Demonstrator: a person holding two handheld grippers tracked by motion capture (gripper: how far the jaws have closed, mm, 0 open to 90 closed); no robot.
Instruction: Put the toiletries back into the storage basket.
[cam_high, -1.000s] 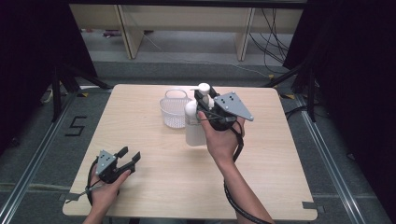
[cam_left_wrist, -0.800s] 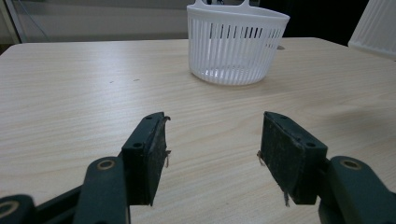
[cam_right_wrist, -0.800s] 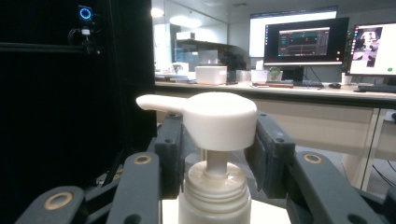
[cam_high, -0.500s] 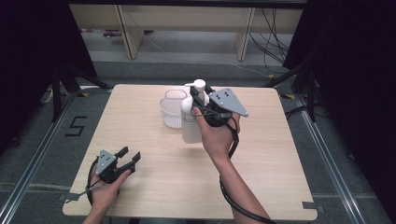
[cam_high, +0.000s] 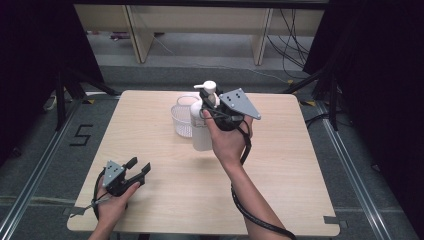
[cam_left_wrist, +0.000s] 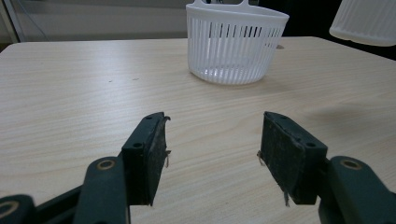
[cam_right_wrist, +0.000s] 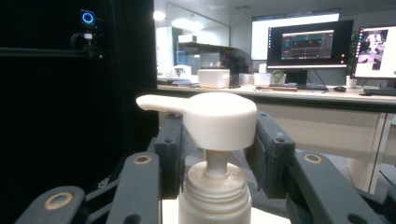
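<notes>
The left claw (cam_high: 134, 169) rests low near the front left corner of the worktop (cam_high: 300, 175), its jaws spread wide with nothing between them; its own view looks across bare wood to the basket (cam_left_wrist: 236, 44). That white slotted basket (cam_high: 183, 119) stands toward the far middle of the worktop. Just right of it, the white pump bottle (cam_high: 202, 131) hangs upright, lifted off the wood. The right claw (cam_right_wrist: 212, 154) is clenched on the bottle's neck below the pump head (cam_right_wrist: 210, 119), its hand (cam_high: 227, 142) behind the bottle.

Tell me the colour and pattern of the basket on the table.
White, with vertical slits around its wall; the basket shows best in the left gripper view.
</notes>
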